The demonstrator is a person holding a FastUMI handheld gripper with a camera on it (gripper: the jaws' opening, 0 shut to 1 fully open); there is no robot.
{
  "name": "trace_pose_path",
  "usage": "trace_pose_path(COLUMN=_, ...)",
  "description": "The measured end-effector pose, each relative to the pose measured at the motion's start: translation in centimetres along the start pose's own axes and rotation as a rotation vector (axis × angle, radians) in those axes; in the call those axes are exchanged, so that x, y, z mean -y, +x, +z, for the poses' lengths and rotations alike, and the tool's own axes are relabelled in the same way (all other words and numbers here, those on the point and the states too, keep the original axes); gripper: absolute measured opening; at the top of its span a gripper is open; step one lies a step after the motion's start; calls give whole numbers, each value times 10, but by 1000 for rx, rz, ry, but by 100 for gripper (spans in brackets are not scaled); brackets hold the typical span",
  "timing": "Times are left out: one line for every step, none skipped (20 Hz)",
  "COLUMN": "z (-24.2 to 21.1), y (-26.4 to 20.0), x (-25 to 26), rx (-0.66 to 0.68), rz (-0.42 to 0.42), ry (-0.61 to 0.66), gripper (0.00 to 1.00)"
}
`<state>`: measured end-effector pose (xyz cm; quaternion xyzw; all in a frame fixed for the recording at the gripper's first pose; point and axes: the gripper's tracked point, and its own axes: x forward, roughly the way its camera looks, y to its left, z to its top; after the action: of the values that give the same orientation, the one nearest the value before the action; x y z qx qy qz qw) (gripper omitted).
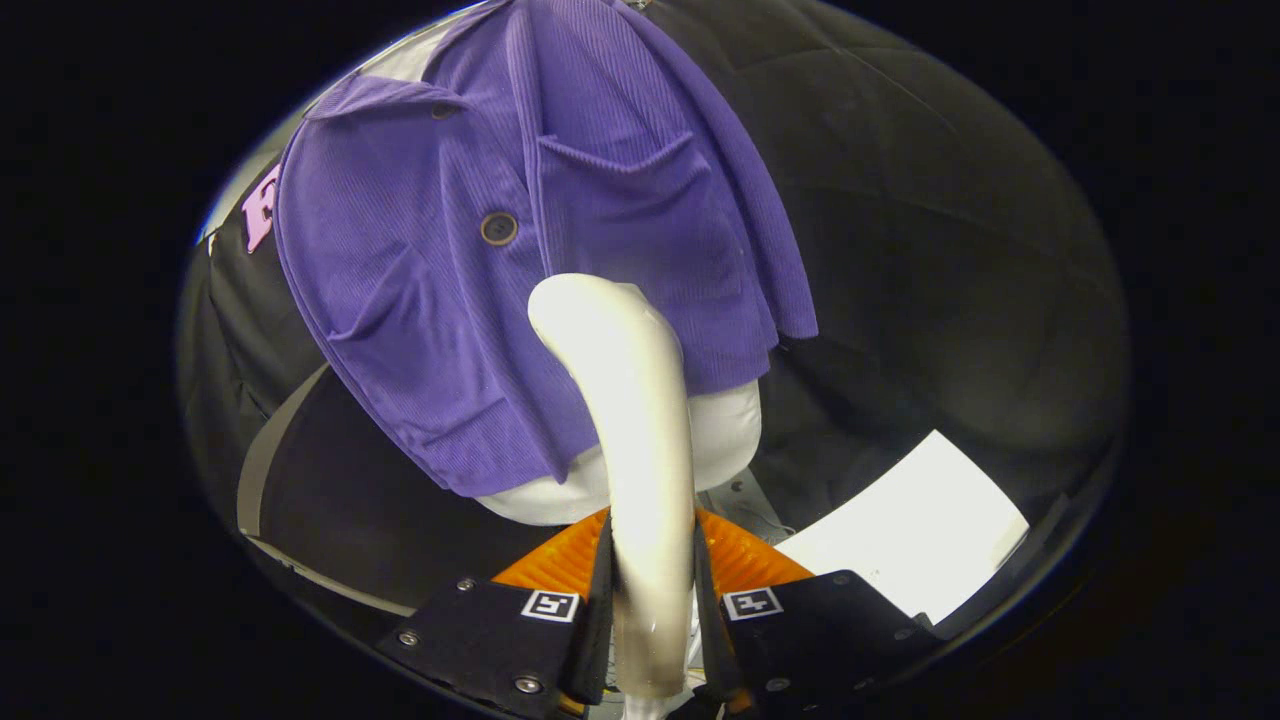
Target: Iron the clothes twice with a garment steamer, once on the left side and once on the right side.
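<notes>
— Steamer point(640, 400), where does it sit?
— Its pale curved handle is clamped between the two fingers of the gripper point(652, 590), both pressing on its sides; its bent head reaches forward to the lower front of the purple jacket point(520, 260), at or just short of the cloth (contact cannot be told).
— And the garment?
— It hangs on a white dress form point(725, 430), whose base shows under the hem. One dark button point(499, 228) lies beside the front placket, a patch pocket point(640, 220) beyond the steamer's head.
— Other items?
— A white sheet point(910, 530) lies on the dark surface, beside the form.
</notes>
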<state>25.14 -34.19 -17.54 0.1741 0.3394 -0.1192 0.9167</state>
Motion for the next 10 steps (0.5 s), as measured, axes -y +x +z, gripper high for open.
trace_pose_path(z=-7, y=3, x=1, rx=-22, rz=2, ry=5, gripper=38)
trace_pose_path(z=-14, y=5, x=1, rx=-39, rz=4, ry=10, gripper=38)
trace_pose_path(z=-24, y=9, x=1, rx=-52, rz=6, ry=16, gripper=38)
trace_pose_path(z=-29, y=8, x=-2, rx=-57, rz=11, ry=34, gripper=38)
trace_pose_path(z=-32, y=6, x=-10, rx=-60, rz=31, ry=44, gripper=38)
trace_pose_path(z=-36, y=0, x=-17, rx=-67, rz=57, ry=55, gripper=38)
trace_pose_path(z=-41, y=-9, x=-31, rx=-78, rz=90, ry=63, gripper=38)
trace_pose_path(z=-45, y=-18, x=-45, rx=-79, rz=128, ry=71, gripper=38)
trace_pose_path(z=-50, y=-28, x=-57, rx=-90, rz=169, ry=73, gripper=38)
trace_pose_path(z=-58, y=-38, x=-72, rx=-101, rz=207, ry=70, gripper=38)
